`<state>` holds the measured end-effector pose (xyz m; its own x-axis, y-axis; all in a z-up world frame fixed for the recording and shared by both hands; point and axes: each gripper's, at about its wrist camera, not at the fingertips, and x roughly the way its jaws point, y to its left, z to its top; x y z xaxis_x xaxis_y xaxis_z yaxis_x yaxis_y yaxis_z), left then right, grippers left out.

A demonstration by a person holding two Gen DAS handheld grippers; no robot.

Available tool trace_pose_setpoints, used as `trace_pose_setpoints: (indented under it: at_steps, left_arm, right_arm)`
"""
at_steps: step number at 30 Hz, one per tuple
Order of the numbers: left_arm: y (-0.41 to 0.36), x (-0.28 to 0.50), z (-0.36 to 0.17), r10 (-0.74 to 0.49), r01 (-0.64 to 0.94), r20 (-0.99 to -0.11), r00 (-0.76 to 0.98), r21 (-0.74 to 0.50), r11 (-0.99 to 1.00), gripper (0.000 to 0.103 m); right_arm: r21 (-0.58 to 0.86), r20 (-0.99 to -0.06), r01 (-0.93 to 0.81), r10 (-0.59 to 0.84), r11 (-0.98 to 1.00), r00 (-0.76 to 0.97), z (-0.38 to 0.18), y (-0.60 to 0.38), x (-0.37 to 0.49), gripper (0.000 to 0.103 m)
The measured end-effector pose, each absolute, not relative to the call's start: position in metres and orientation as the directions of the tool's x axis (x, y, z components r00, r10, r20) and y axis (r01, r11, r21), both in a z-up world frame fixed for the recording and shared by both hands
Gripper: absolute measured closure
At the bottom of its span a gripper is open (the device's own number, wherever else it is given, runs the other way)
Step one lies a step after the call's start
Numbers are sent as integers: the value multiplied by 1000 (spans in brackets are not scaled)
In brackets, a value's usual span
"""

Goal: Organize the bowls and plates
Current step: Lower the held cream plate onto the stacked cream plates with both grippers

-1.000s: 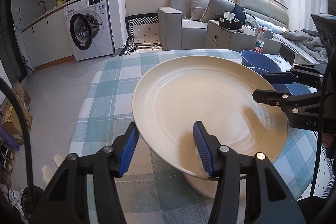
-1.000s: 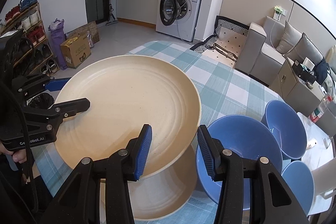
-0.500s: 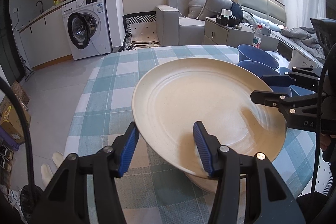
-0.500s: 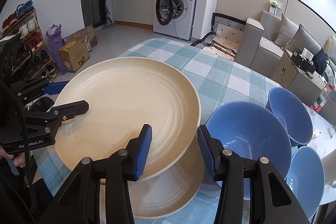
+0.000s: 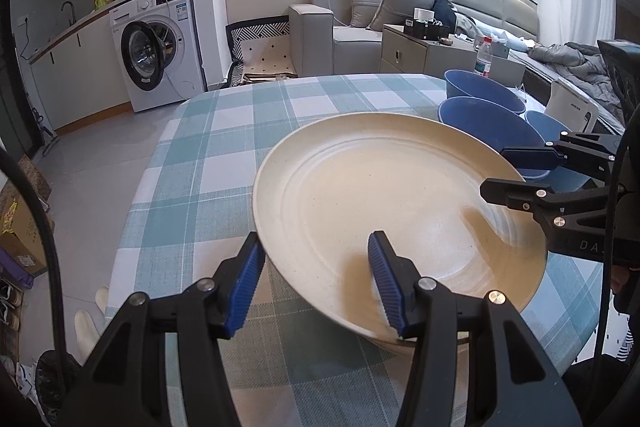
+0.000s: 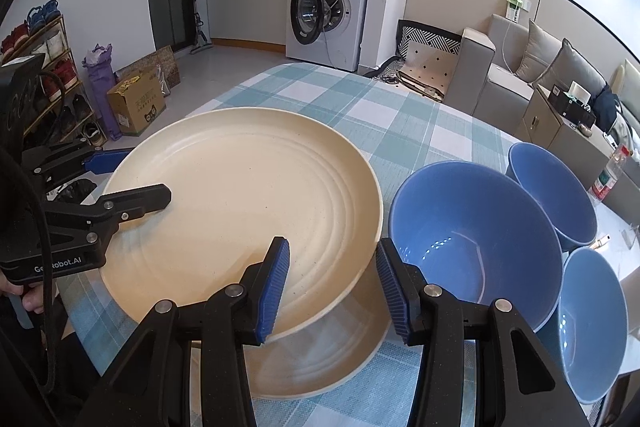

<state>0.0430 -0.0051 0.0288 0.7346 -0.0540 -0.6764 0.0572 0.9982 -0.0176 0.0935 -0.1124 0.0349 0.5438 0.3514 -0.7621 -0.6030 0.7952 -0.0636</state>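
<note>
A large cream plate point(image 5: 360, 187) point(image 6: 240, 195) hangs tilted just above a second cream plate point(image 6: 320, 367) that lies on the checked tablecloth point(image 5: 224, 147). My left gripper point(image 5: 314, 277) is shut on the upper plate's near rim, one finger over the inside and one outside. From the opposite side my right gripper point(image 6: 332, 283) is shut on the rim in the same way. Each gripper shows in the other's view: the right gripper point(image 5: 504, 171) at the right, the left gripper point(image 6: 136, 179) at the left. Three blue bowls point(image 6: 472, 227) point(image 6: 552, 187) point(image 6: 592, 307) stand close to the plates.
A white appliance point(image 5: 572, 107) and a water bottle point(image 6: 608, 175) stand past the bowls. Off the table are a washing machine point(image 6: 328, 15), a grey sofa point(image 5: 360, 27), a cardboard box point(image 6: 136, 103) and a shoe rack point(image 6: 40, 67).
The plate held between both grippers has sunk a little toward the plate under it, and the bowls have come further into view. Both grips look the same.
</note>
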Motion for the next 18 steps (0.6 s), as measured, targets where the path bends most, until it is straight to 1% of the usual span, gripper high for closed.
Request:
trace_pose_setpoints:
  at_steps: [18]
  left_arm:
    - [-9,43,18,-39,68,-690,723,14,998,51]
  right_arm:
    - [-72,-767,-583,329,809,551,17,-115,82,56]
